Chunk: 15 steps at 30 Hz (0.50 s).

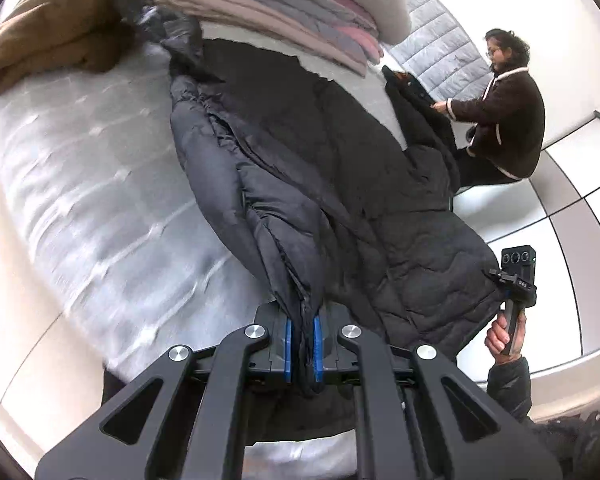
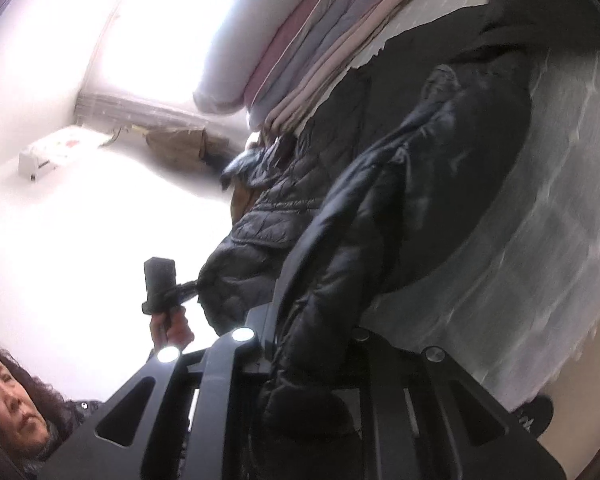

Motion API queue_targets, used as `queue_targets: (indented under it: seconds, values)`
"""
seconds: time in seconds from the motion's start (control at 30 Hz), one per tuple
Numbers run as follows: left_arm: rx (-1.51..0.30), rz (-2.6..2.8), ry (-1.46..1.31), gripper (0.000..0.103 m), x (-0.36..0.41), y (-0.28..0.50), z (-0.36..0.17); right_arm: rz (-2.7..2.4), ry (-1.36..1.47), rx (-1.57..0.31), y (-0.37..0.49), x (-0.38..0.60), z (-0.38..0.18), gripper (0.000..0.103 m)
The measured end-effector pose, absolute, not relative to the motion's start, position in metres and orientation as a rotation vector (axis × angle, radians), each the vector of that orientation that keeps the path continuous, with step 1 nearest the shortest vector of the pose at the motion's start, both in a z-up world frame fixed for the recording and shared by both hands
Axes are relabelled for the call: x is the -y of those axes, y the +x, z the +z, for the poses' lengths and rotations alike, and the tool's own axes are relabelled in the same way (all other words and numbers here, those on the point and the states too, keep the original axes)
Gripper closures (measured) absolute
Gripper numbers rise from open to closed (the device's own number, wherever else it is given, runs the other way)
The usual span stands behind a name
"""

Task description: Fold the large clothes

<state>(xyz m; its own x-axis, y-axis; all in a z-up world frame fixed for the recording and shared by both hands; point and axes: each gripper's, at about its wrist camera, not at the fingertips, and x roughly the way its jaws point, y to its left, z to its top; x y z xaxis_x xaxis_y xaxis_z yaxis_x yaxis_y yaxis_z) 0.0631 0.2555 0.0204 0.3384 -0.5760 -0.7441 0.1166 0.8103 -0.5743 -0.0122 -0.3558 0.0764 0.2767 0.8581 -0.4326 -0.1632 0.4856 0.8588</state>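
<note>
Blankets (image 1: 260, 12) stacked beyond black coat (image 1: 320, 152); both grippers' fingers (image 1: 287, 350) pinch its edges.

- In the left wrist view the left gripper's (image 1: 302, 344) blue pads (image 1: 287, 350) are partly covered by the bunched edge of the dark puffer coat (image 1: 340, 184) pinched between them; its arms are cut off by the bottom edge.
- At lower right of that view the other gripper (image 1: 518, 276) is small; how its jaws stand cannot be told.
- In the right wrist view coat fabric (image 2: 340, 280) drapes over the right gripper (image 2: 312, 344), hiding fingertips and pads.
- The mattress (image 2: 560, 200) at right is smeared with blur.
- The window area at upper left is blown out.
- The folded stack (image 2: 340, 40) is cut off at the top.
- A face (image 2: 8, 400) is clipped at lower left.
</note>
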Motion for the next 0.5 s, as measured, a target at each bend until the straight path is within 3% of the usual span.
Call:
queue_targets:
  seconds: [0.23,0.27,0.3,0.33,0.37,0.43,0.47,0.5]
  values:
    - [-1.324,-0.46,-0.371,0.095,-0.277,-0.016,-0.021,0.73,0.826,-1.227,-0.077,0.364,0.033,0.084]
    - [-1.348,-0.441,-0.344,0.093,-0.278,-0.021,-0.027,0.716,0.839,-1.261,-0.081,0.368,0.023,0.077]
    - [-1.379,-0.393,-0.311,0.089,-0.285,-0.025,-0.036,0.694,0.867,-1.272,-0.086,0.378,0.013,0.058]
    - [-1.387,-0.365,-0.309,0.084,-0.291,-0.024,-0.039,0.68,0.914,-1.252,-0.09,0.392,0.005,0.047]
    - [-1.371,-0.304,-0.343,0.082,-0.307,-0.021,-0.037,0.673,0.993,-1.2,-0.094,0.41,-0.001,0.039]
    - [-1.289,-0.161,-0.32,0.078,-0.327,-0.014,-0.018,0.631,1.162,-1.071,-0.099,0.448,-0.012,0.038]
    - [-1.237,-0.032,-0.245,0.074,-0.336,-0.01,-0.003,0.578,1.241,-1.001,-0.106,0.475,-0.02,0.029]
    - [-1.205,0.041,-0.202,0.062,-0.343,-0.008,0.007,0.542,1.298,-0.943,-0.112,0.495,-0.027,0.019]
